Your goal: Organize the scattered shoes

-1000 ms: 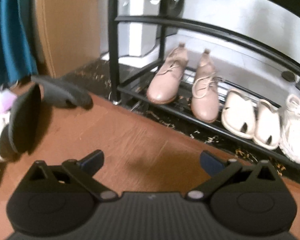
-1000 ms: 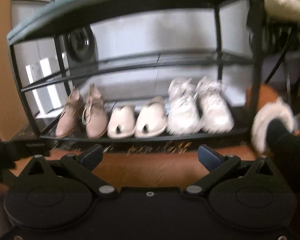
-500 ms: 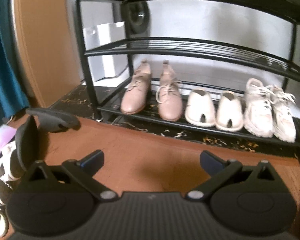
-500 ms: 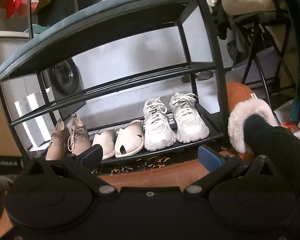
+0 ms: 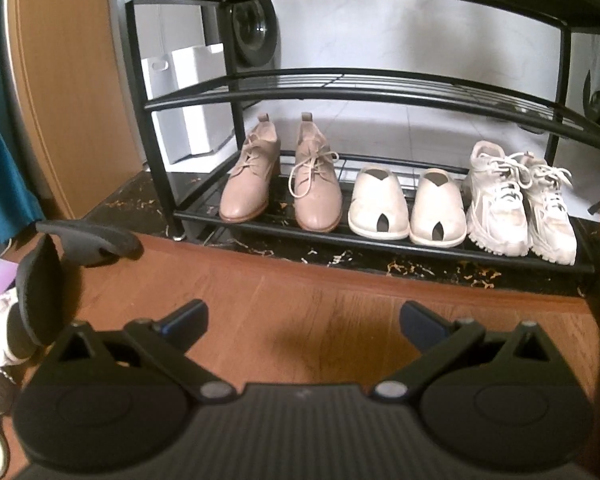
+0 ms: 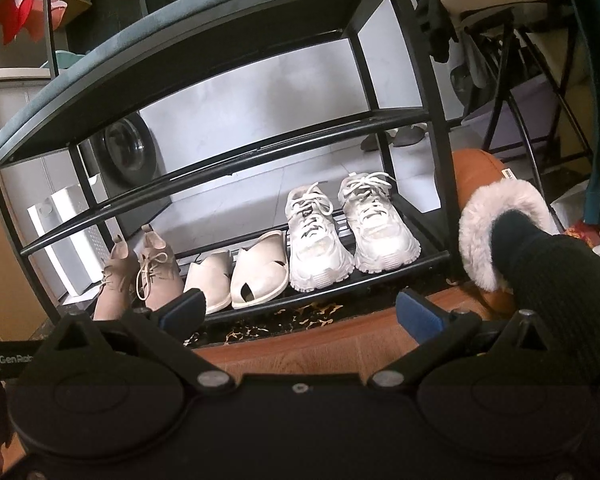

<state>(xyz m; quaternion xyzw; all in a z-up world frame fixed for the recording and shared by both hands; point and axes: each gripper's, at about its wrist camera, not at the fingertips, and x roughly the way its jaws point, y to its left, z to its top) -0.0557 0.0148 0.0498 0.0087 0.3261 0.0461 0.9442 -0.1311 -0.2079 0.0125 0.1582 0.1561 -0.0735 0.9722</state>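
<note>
The left gripper (image 5: 302, 320) is spread wide with nothing between its blue-tipped fingers (image 5: 186, 316), held over the wooden floor (image 5: 300, 300) in front of the rack (image 5: 156, 168). The right gripper (image 6: 298, 312) is likewise wide apart and empty, facing the same rack from further right.

On the rack's bottom shelf three pairs stand in a row, toes toward the floor edge: pink lace-ups (image 5: 280, 184) at the left, cream slip-ons (image 5: 406, 208) in the middle, white sneakers (image 5: 520, 208) at the right. The pairs sit just beside one another. The middle shelf (image 5: 340, 88) above them is bare in both views.

On the floor left of the rack lie two dark slippers (image 5: 84, 236), one flat, the other tipped up on its side near the left gripper. To the right of the rack, a brown fur-lined boot (image 6: 496, 216) stands with a black-socked leg (image 6: 560, 288) in it.
</note>
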